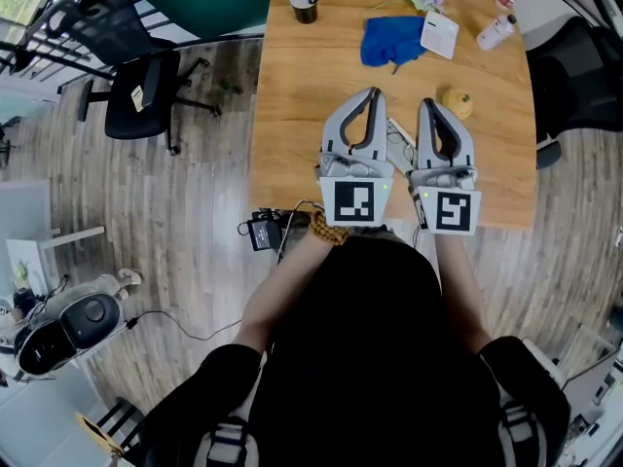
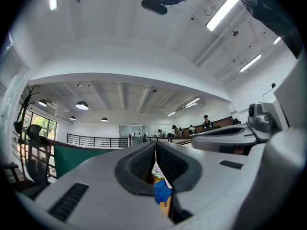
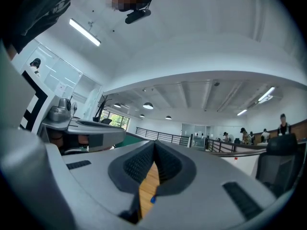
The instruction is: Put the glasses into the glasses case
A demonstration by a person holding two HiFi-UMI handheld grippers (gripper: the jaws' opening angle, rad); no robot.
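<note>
Black top (image 1: 360, 358) on me, brown bead bracelet (image 1: 328, 230) at my left wrist; left gripper (image 1: 372, 93) and right gripper (image 1: 427, 103) pale grey, each with black-white marker cube (image 1: 352, 202).

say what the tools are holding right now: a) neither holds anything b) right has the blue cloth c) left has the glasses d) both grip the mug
a: the left tool and the right tool each show jaws closed together with nothing between them, and the blue cloth lies untouched farther up the table.
</note>
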